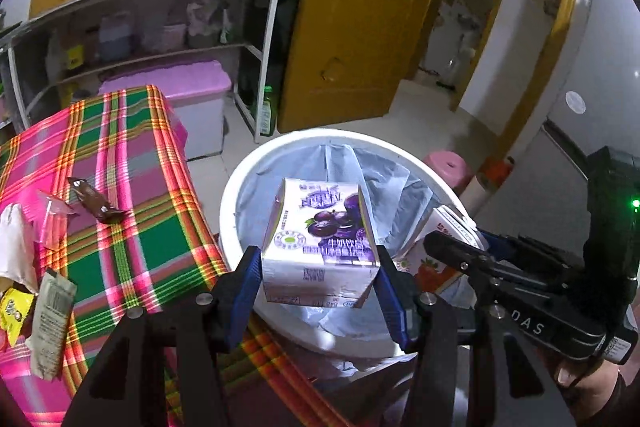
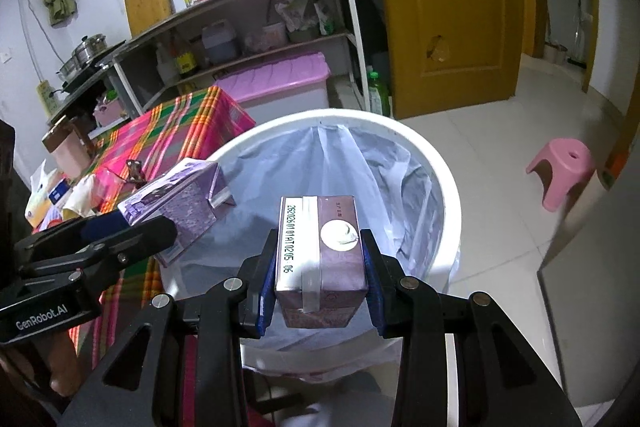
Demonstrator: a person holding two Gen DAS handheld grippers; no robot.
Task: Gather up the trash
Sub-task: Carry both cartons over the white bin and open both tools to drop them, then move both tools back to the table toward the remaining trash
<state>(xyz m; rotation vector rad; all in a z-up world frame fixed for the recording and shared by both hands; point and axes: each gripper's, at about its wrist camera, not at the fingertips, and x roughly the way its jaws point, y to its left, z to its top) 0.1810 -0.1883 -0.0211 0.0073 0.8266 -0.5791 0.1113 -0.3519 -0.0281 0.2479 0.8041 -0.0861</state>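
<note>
A white bin (image 1: 320, 135) lined with a pale plastic bag stands beside the table. My left gripper (image 1: 318, 255) is shut on a purple blueberry drink carton (image 1: 320, 227), held upright over the bin's mouth. To its right, my right gripper (image 1: 468, 239) holds a second drink carton (image 1: 432, 259) with red fruit print above the bin's right rim. In the right wrist view, the right gripper (image 2: 320, 239) clamps that carton (image 2: 336, 267) by its sides over the bin (image 2: 400, 131). The left gripper (image 2: 136, 223) with the purple carton (image 2: 180, 203) is at the left.
A plaid-clothed table (image 1: 152, 247) left of the bin carries a brown candy wrapper (image 1: 96, 203), a grey sachet (image 1: 52, 323), a yellow wrapper (image 1: 12, 311) and tissue. A pink-lidded box (image 1: 180, 83), shelves and a yellow door (image 1: 360, 27) stand behind. A pink stool (image 2: 564, 167) sits on the tiled floor.
</note>
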